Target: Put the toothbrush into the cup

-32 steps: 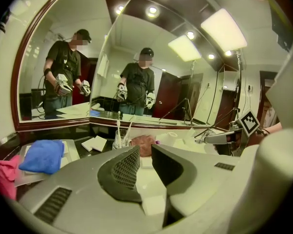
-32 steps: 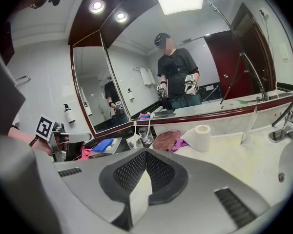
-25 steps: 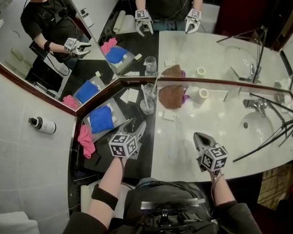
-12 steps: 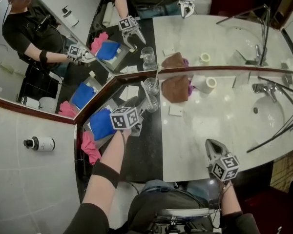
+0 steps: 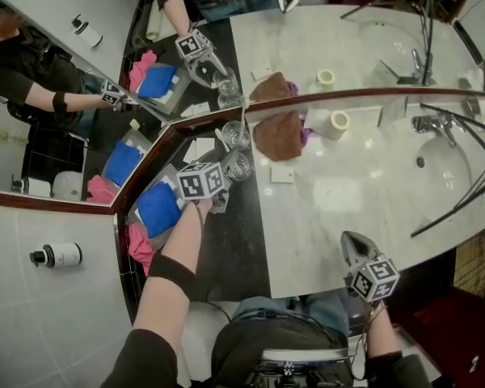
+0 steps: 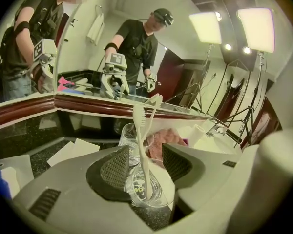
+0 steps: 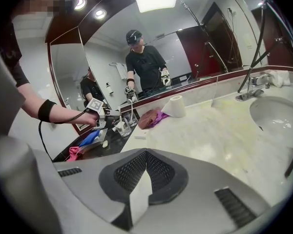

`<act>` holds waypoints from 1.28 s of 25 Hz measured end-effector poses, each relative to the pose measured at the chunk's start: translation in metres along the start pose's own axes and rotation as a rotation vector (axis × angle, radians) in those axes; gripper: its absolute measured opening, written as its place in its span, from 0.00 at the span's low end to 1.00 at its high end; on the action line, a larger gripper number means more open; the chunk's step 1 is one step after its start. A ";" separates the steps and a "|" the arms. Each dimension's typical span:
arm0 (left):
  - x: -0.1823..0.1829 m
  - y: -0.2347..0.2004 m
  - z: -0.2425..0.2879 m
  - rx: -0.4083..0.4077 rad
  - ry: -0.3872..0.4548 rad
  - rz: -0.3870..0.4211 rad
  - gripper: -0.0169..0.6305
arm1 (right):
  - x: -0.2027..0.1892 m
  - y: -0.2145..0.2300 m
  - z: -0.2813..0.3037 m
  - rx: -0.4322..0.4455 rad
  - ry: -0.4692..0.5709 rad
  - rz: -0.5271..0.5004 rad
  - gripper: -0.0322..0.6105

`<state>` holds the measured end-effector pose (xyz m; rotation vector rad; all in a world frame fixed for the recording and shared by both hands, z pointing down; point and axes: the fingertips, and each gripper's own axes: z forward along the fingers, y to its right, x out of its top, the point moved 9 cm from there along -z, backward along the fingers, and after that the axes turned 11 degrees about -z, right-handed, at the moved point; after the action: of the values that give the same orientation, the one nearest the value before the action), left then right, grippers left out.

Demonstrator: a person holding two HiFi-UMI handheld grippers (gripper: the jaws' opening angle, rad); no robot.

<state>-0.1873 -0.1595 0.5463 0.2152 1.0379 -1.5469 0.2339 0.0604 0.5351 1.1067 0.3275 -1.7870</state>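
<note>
A white toothbrush (image 6: 141, 140) stands head-up in a clear glass cup (image 6: 147, 193), which sits on the dark counter near the mirror corner (image 5: 239, 167). A second glass (image 5: 236, 134) stands just behind it. My left gripper (image 6: 144, 164) reaches around the brush handle above the cup rim. Its jaws have just been closing a little but still stand apart, with a gap on each side of the handle. In the head view the left gripper (image 5: 226, 183) is at the cup. My right gripper (image 5: 352, 241) hovers over the front edge of the marble counter, shut and empty (image 7: 145, 172).
A brown towel (image 5: 276, 136) and a paper roll (image 5: 337, 123) lie by the mirror. A small white pad (image 5: 282, 173) is on the marble. A blue cloth (image 5: 158, 208) and pink cloth (image 5: 139, 245) lie left. The sink (image 5: 440, 168) and tap (image 5: 427, 124) are right.
My left gripper has travelled forward and down from the counter's front to the cup by the mirror, and now brackets the toothbrush. The right gripper has sunk slightly and stays shut.
</note>
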 end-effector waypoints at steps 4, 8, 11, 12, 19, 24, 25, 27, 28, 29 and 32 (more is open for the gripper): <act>0.000 -0.003 0.004 0.012 -0.010 0.011 0.28 | -0.002 0.001 -0.005 -0.013 -0.003 0.009 0.08; 0.003 -0.005 0.005 0.030 -0.005 0.021 0.16 | -0.003 0.002 -0.006 -0.014 -0.006 0.008 0.08; 0.004 -0.006 0.003 0.032 -0.005 0.028 0.11 | -0.003 0.002 -0.006 -0.011 -0.006 0.007 0.08; 0.004 -0.005 0.004 0.021 -0.004 0.029 0.10 | -0.002 0.002 -0.006 -0.010 -0.006 0.006 0.08; 0.010 0.005 -0.005 0.032 0.024 0.065 0.07 | -0.001 0.004 -0.006 0.005 -0.006 0.000 0.08; 0.023 0.019 -0.018 0.038 0.049 0.112 0.07 | 0.004 0.005 -0.004 0.031 -0.002 -0.011 0.08; 0.026 0.024 -0.021 0.039 0.055 0.133 0.07 | 0.006 0.005 -0.003 0.038 0.003 -0.016 0.08; 0.034 0.036 -0.029 0.055 0.068 0.191 0.07 | 0.011 0.006 -0.002 0.053 0.012 -0.024 0.08; 0.038 0.043 -0.035 0.069 0.073 0.227 0.07 | 0.013 0.006 -0.001 0.060 0.015 -0.029 0.08; 0.041 0.051 -0.040 0.083 0.073 0.268 0.07 | 0.016 0.006 -0.001 0.069 0.017 -0.034 0.08; 0.041 0.075 -0.048 0.104 0.052 0.390 0.07 | 0.024 0.008 0.000 0.096 0.023 -0.051 0.08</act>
<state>-0.1530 -0.1471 0.4548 0.5017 0.8938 -1.2457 0.2375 0.0419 0.5177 1.1971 0.2885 -1.8521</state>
